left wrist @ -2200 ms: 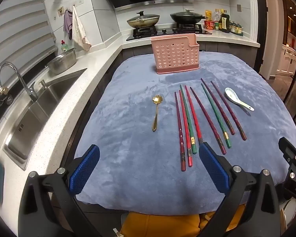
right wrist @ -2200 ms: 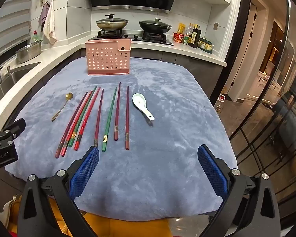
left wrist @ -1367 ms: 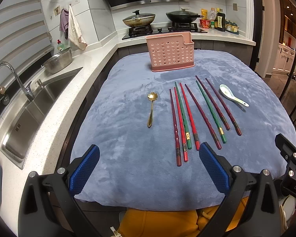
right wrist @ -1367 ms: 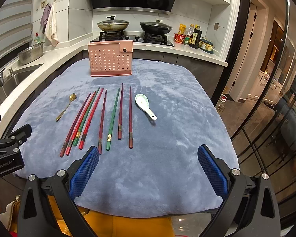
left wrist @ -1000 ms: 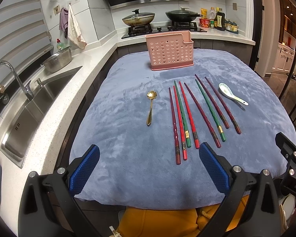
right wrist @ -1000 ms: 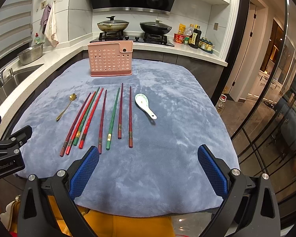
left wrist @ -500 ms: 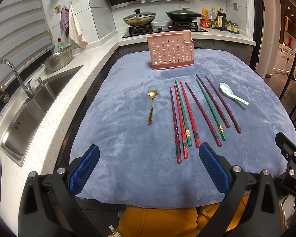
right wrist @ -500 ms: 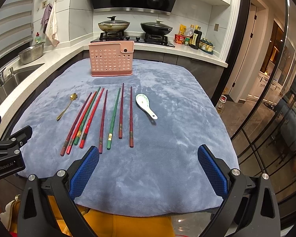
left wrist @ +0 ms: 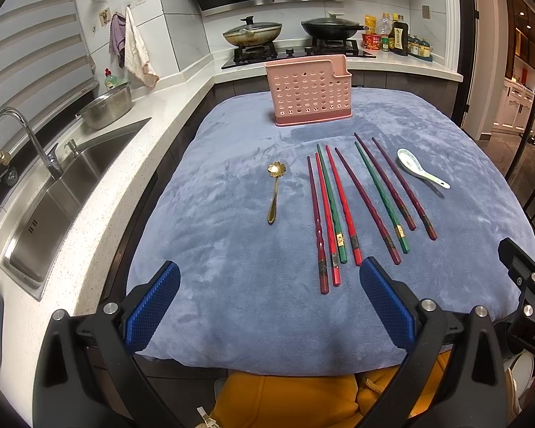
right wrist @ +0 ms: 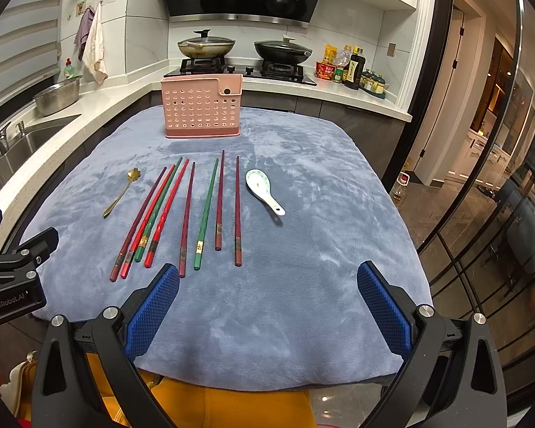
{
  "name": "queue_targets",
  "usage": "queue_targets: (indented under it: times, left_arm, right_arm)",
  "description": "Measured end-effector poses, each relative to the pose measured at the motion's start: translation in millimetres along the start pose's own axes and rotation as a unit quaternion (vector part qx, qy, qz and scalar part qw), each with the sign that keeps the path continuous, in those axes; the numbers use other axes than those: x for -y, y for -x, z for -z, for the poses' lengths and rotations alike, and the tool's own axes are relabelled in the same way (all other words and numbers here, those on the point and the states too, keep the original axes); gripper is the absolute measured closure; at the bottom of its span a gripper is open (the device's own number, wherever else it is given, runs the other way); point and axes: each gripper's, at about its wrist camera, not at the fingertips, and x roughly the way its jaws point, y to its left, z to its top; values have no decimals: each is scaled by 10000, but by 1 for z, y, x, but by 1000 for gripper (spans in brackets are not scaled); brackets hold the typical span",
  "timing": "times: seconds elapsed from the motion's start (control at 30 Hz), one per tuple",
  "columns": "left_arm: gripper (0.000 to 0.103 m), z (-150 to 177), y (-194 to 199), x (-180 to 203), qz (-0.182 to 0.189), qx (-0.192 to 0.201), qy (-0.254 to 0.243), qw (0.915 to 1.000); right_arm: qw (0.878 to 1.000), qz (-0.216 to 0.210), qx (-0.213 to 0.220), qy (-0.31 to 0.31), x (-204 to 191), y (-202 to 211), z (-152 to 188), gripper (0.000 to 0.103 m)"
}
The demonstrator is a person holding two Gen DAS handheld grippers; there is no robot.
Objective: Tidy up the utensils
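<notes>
Left wrist: pink holder (left wrist: 308, 92) w/ nothing visible inside; both grippers' fingers (left wrist: 152, 305) apart.

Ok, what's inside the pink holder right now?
Nothing pokes above the pink holder rim, and its holes show nothing. The floor inside is hidden. The chopsticks lie on the cloth.

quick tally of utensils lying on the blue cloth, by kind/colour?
Green chopsticks: 2
Bright red chopsticks: 2
Dark red/maroon chopsticks: 4
Gold spoon: 1
White ceramic spoon: 1
Total: 10 utensils, all on the cloth; none visible in the pink holder.
</notes>
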Motion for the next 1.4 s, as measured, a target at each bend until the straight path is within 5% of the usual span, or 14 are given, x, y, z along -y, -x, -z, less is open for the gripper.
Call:
queue_targets:
  times: [1.4]
  left_arm:
    - [7,2,-1,-1,10,2,-104,9999]
  right_arm:
    - [9999,-63,-63,-86,-1,-3,3,7]
